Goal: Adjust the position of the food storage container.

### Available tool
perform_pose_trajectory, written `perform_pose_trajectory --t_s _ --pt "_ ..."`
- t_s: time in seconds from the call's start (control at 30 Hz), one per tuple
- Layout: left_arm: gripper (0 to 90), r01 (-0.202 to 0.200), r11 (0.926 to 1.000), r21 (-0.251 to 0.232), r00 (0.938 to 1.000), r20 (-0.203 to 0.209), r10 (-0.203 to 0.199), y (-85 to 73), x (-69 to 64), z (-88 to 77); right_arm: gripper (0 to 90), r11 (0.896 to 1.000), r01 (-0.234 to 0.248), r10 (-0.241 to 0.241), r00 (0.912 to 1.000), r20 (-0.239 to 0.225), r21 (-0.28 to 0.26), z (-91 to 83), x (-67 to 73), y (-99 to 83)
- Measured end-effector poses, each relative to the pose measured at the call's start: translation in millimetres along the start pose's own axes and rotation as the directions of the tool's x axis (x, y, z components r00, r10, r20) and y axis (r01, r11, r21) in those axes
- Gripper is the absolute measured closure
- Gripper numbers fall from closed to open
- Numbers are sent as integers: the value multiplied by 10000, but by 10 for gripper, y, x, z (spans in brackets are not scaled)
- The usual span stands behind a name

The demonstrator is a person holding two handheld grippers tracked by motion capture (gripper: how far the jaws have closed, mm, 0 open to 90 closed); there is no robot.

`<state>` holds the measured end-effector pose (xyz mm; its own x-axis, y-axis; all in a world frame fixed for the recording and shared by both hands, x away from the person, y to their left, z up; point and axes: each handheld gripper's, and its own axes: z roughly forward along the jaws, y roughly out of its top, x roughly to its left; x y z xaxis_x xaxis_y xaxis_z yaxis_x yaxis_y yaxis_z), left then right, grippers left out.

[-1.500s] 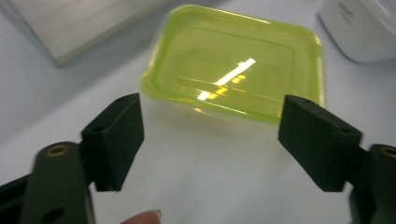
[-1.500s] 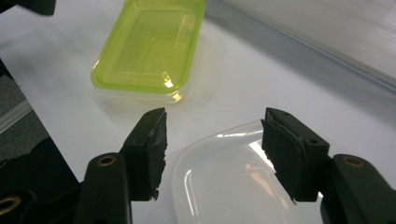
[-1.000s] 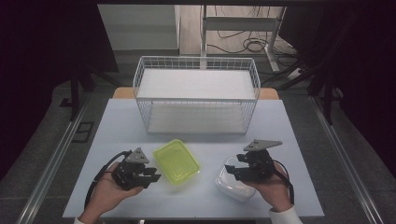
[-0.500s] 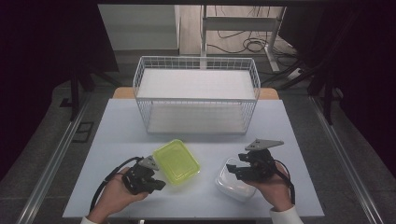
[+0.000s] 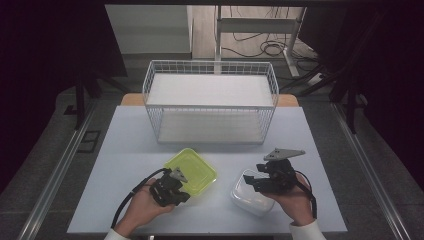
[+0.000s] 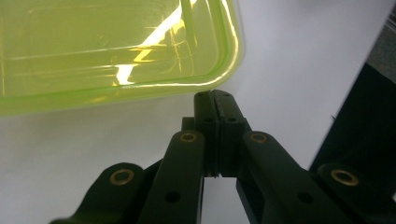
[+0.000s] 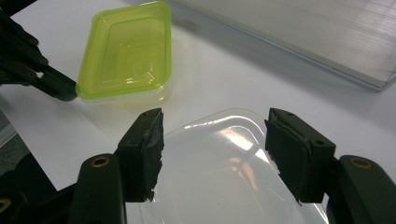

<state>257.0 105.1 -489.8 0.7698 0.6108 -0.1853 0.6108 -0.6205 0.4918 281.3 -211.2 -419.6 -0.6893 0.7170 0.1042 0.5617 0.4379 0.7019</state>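
Item one, left: left gripper [image 5: 172, 187], held in the person's left hand [image 5: 142, 207] at the near left of the white table [image 5: 100, 175]; it has come in toward the lid over the last second and its jaws have just been closing, now pressed together with nothing between them, tips at the near rim. Item two, centre-left: yellow-green lid [image 5: 191, 171], lying flat on the table in front of the wire basket [image 5: 210, 107], untouched in position since a second ago. Item three, centre-right: clear container [image 5: 250, 195], on the table near the front edge. Item four, right: right gripper [image 5: 265, 177], jaws apart, straddling the container's rim; whether the pads press on it cannot be told. Judgement: closed tips suggest nudging or prying the lid's edge, not yet a lift.
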Motion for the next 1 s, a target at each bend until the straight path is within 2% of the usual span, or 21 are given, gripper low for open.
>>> perform_pose_trajectory --t_s 0.23,0.33,0.37,0.5,0.63,0.67,0.73,0.83,0.9,1.0 --pt "887 492 9984 -278 9988 -30 -493 178 -56 165 370 10000 -23 24 10000 95 -33 -26 -24 4" --pt "889 440 9990 -66 9986 -305 -441 263 -99 260 369 10000 -40 41 9999 143 -60 -30 -37 6" --pt "889 595 9982 -94 9976 -350 -598 307 -104 316 369 9999 -74 75 9999 149 -71 -32 -41 5" --pt "890 825 9964 -191 9959 -358 -831 374 -110 371 369 9999 -114 116 9998 170 -105 -38 -45 6" --pt "892 851 9959 -291 9959 -295 -860 475 -129 400 368 9999 -107 109 9997 199 -123 -47 -51 10" --pt "893 758 9969 -201 9966 -295 -764 502 -130 404 368 9999 -116 118 9997 193 -127 -49 -55 10" --pt "893 852 9961 -237 9958 -317 -860 560 -144 430 368 9998 -155 158 9996 215 -133 -50 -63 7" --pt "895 741 9970 -210 9966 -334 -747 626 -129 452 368 9998 -165 167 9996 209 -106 -51 -79 2" --pt "895 906 9953 -333 9953 -299 -916 653 -125 473 368 9998 -182 184 9996 214 -101 -51 -83 2" --pt "895 928 9951 -338 9950 -328 -939 686 -103 472 367 9996 -265 267 9995 177 -98 -47 -87 1"
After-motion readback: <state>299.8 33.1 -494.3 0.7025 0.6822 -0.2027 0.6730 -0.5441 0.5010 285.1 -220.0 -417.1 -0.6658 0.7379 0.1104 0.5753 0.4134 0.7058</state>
